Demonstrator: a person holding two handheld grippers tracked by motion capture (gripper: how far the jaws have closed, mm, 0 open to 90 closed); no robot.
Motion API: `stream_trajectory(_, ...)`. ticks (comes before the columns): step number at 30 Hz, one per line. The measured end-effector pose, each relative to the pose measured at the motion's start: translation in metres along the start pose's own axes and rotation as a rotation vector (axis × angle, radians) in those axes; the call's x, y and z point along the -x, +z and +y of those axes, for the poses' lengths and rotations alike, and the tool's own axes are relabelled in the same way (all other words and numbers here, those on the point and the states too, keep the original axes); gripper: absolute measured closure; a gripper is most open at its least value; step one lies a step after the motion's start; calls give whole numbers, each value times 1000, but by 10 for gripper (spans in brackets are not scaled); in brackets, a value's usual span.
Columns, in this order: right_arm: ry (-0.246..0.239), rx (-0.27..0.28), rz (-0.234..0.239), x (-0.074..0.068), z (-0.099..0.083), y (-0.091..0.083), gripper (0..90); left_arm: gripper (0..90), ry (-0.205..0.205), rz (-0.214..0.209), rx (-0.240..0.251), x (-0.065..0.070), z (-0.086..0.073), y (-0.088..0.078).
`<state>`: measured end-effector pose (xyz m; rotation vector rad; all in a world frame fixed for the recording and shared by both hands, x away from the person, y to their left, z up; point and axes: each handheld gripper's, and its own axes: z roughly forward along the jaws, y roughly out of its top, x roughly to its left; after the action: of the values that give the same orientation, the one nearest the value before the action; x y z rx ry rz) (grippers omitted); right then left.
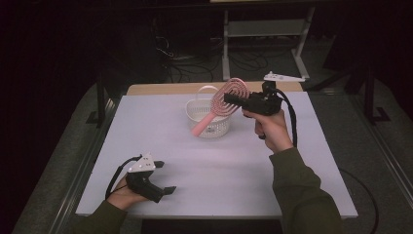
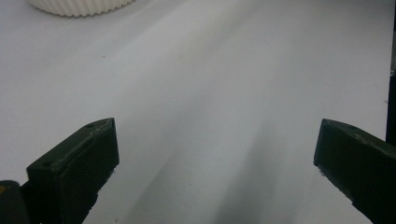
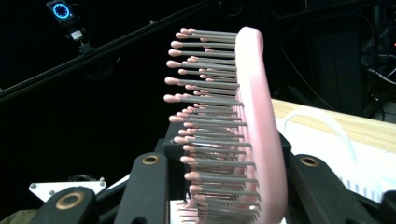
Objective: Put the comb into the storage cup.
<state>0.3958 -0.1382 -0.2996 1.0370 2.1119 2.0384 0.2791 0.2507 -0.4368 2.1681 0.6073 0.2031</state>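
Right gripper holding a pink hairbrush above a white basket

The right gripper (image 1: 233, 100) is gripping the pink hairbrush (image 1: 227, 100) by its round head, jaws clamped on it, with the handle slanting down toward the near left over the white basket (image 1: 208, 127) at the far middle of the tabletop (image 1: 234, 165). In the right gripper view the bristles are pointing left. The left gripper (image 1: 164, 176) is resting at the near left of the tabletop, its jaws standing wide apart with nothing between them.
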Motion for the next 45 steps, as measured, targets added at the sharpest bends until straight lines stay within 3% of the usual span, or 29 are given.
stream_trajectory(18,2,37,-52,11,17,0,629,0,1,-7,-11,0,0,1)
stream_trajectory(34,49,63,-120,34,16,-2,629,0,-1,-10,-9,0,-1,1)
stream_trajectory(45,60,63,-164,46,11,6,629,0,-2,-9,-9,0,-1,1)
